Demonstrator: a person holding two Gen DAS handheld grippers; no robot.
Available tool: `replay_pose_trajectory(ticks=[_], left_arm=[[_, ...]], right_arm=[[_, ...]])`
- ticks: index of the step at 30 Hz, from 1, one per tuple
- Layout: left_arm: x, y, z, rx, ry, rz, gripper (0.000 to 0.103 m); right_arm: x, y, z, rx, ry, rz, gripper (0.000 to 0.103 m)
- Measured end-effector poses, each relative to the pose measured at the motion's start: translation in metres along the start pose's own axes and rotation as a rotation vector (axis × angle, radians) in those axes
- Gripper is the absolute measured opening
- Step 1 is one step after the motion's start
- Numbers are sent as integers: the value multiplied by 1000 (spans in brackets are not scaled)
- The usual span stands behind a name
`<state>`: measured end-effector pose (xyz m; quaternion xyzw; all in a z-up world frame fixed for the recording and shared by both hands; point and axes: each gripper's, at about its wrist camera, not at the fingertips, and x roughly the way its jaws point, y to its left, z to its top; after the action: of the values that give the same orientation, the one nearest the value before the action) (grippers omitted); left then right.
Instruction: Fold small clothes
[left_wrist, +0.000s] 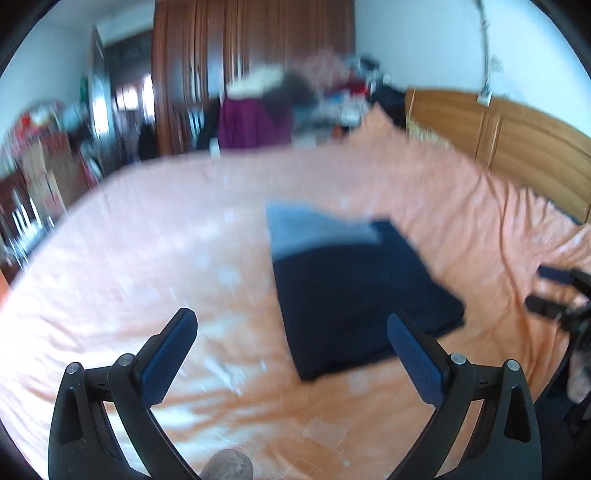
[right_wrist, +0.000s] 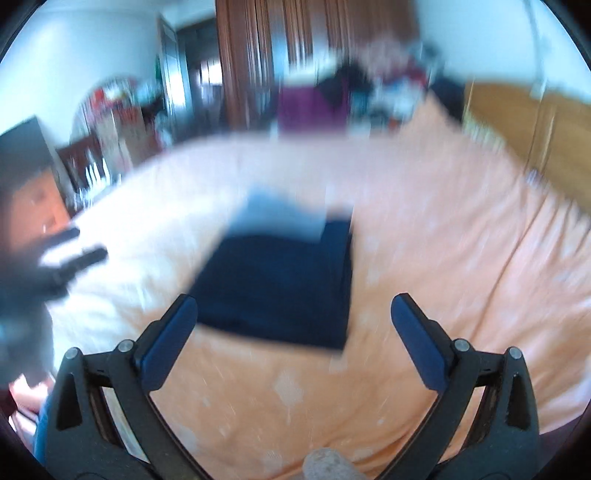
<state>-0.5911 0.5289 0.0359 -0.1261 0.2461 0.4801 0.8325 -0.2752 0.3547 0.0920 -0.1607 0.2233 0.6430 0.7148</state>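
- The left tongs (left_wrist: 291, 325) hang above the bed with both blue-padded fingers (left_wrist: 168, 354) spread wide and nothing between them; they are released.
- The right tongs (right_wrist: 293, 310) are likewise spread wide and empty, their padded fingers (right_wrist: 419, 339) apart over the bedspread.
- In the left wrist view the right tongs (left_wrist: 554, 295) show at about 3 o'clock, blurred, off the garment's edge; in the right wrist view the left tongs (right_wrist: 74, 247) show at about 9 o'clock, also blurred.
- A folded dark navy garment (left_wrist: 365, 295) lies flat on the bed, at about 1 o'clock from the left tongs and at 12 o'clock just ahead of the right tongs (right_wrist: 277, 284).
- A lighter grey-blue folded piece (left_wrist: 314, 225) sits at the garment's far end, touching it; blur hides whether it is a separate item.
- The peach bedspread (left_wrist: 147, 240) is wrinkled and otherwise bare around the garment.
- A wooden headboard (left_wrist: 517, 136) runs at 2 o'clock, a dark wooden wardrobe (left_wrist: 251, 48) stands at 12 o'clock, and a heap of clothes (left_wrist: 258, 118) is piled beyond the far edge.
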Motion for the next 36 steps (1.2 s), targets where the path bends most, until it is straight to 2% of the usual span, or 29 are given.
replay_pose_trajectory(ticks=[3, 4, 5, 7, 10, 12, 18, 27, 36], left_arm=[[-48, -13, 21, 33, -121, 52, 103], [-58, -16, 25, 37, -147, 59, 103], [-68, -19, 28, 37, -168, 61, 103], [-76, -22, 33, 19, -168, 70, 103], [-79, -23, 32, -17, -132, 109, 103], [-79, -19, 28, -41, -107, 102, 103], [-68, -2, 14, -108, -15, 152, 103], [-53, 23, 0, -171, 107, 227, 103], [-57, 29, 0, -163, 97, 251, 103]], right_arm=[[-66, 17, 29, -42, -211, -73, 103], [-78, 22, 32, -47, -250, -97, 103], [-83, 24, 33, -43, -251, -94, 103], [-84, 27, 35, -31, -208, -59, 103], [-85, 33, 28, -40, -179, -63, 103], [-83, 32, 24, -28, -146, -50, 103], [-77, 26, 17, -6, -82, -34, 103], [-63, 41, 3, -37, 31, -40, 103], [-57, 47, 3, -46, 54, -44, 103]])
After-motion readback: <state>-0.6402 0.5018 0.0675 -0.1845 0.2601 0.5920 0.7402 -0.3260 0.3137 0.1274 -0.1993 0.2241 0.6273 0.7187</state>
